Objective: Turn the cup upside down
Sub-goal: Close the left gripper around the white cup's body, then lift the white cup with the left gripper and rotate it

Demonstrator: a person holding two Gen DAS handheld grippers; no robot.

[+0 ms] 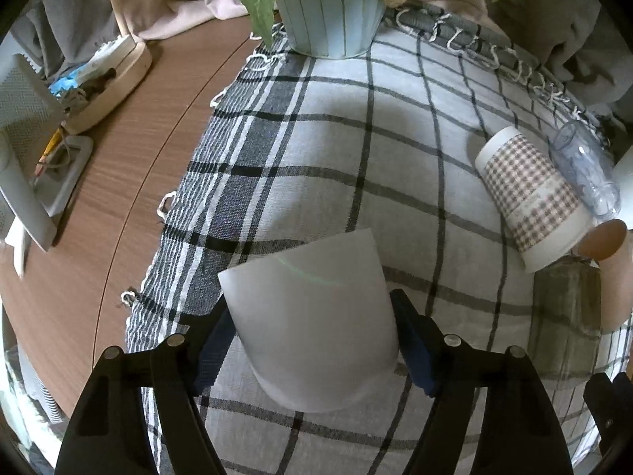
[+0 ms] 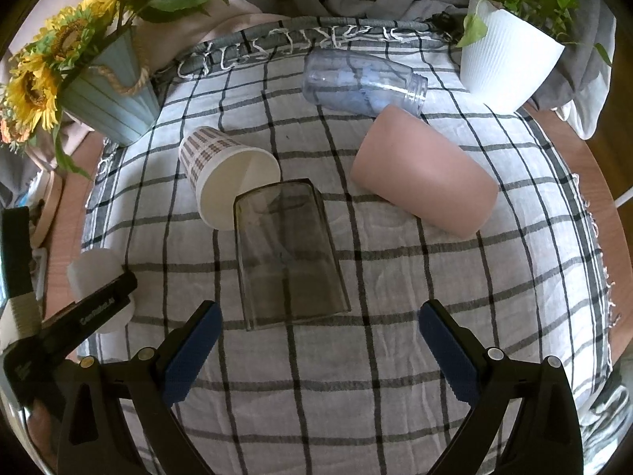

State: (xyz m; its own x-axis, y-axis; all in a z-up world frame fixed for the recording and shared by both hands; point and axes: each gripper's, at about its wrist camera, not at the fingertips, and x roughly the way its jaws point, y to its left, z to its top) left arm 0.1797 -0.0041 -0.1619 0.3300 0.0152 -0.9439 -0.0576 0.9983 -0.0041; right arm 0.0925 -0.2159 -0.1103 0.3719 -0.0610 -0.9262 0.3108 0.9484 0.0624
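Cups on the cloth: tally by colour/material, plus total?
White frosted cup (between the left jaws): 1
Checked paper cup: 1
Smoky grey tumbler: 1
Pink cup: 1
Clear plastic cup: 1
Total: 5

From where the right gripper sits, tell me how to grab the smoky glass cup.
Grip the smoky glass cup across its flat side walls, mid-length, coming straight from the near end. It lies on its side, in line with the open right gripper, so the fingers can straddle it.
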